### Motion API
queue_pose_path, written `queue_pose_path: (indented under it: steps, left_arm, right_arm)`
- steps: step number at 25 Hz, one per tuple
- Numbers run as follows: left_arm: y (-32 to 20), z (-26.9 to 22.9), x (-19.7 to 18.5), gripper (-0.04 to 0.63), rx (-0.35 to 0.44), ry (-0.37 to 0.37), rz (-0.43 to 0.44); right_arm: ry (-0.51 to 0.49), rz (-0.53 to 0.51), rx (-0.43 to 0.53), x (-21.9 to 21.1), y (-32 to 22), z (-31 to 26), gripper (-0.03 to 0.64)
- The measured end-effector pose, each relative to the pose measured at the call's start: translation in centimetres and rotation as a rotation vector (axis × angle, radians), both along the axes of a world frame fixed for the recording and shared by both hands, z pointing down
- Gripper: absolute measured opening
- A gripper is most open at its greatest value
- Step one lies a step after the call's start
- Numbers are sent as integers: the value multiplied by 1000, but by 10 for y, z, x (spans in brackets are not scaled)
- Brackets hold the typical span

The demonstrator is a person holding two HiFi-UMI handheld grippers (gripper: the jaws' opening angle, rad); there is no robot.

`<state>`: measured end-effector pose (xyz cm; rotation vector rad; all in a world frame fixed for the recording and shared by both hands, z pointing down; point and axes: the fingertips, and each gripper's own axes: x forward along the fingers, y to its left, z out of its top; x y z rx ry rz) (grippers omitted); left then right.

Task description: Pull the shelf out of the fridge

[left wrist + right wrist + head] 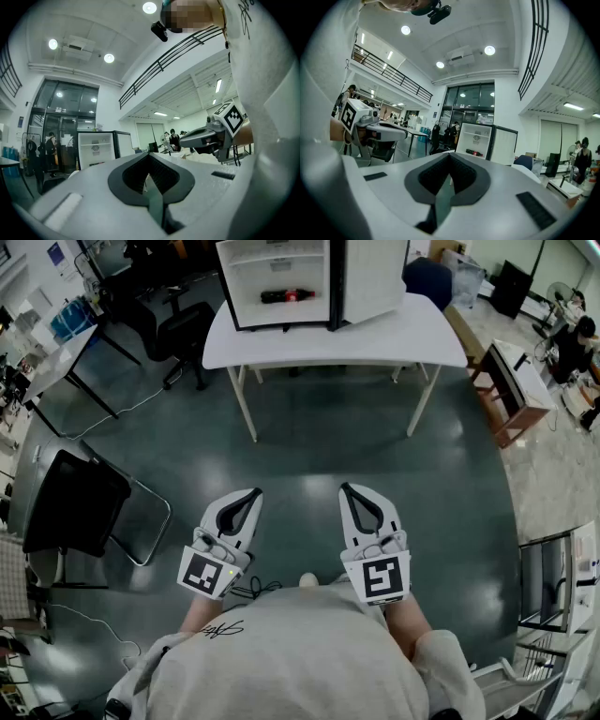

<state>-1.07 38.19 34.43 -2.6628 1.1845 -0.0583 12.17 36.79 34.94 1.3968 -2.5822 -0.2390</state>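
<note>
At the far left a black folding chair (75,502) stands on the dark floor (309,446), with a black office chair (183,329) further off beside the left end of the white tabletop (375,338).

The left gripper (251,495) is held low in front of the person's body and points level toward the tabletop. In the left gripper view its jaws are pressed together along their front edge, with only the hollow of the dark pads behind them and nothing between them.

Straight ahead, well apart from both grippers, a small fridge (281,282) sits on the tabletop with its door (370,277) swung open to the right. The shelf (278,257) is in place inside the white compartment, in its upper part. A dark bottle with a red label (286,295) lies on its side on the compartment floor below the shelf.

The right gripper (349,491) is held beside the left one at about the same height, the two apart from each other, and it also points level at the fridge. Its own view shows the jaws pressed together and pinching nothing, with the open fridge visible beyond their tips.

To the right of the tabletop a low wooden stand (511,395) stands on a paler stretch of floor. A seated person (572,348) is at the far right edge.
</note>
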Motion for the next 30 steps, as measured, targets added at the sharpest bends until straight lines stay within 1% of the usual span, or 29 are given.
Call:
queue_pose_path:
  steps: [3,6,9,13,15,21,26,30]
  left_arm:
    - [2,5,-5,5,-16,-3,-14]
    - [5,3,-6,5,-12,-1,-5]
    - [6,4,-8,5,-15,-4,-16]
    - [7,3,-11,5,-11,-2,-13]
    - [7,2,-13,4,-9,0,-8]
    - [10,4,-17,3,-14,3,1]
    - [11,7,-14,4,-22,16,15]
    - [4,7,-14,5,-20,19,8]
  right_arm:
    - [-3,-1,-10,-3,4,2,11]
    - [-1,0,-13,-5,7,3,12]
    - [-4,2,-16,-5,8,3,11]
    - [-17,0,8,-9,9,3,11]
    - [-16,-2,3,-13,11,3,11]
    - [-58,-8,33,-18,15,3,12]
    - [-48,-2,-28,-16,19,10,12]
    - [-49,-5,-18,-16,12,8,12]
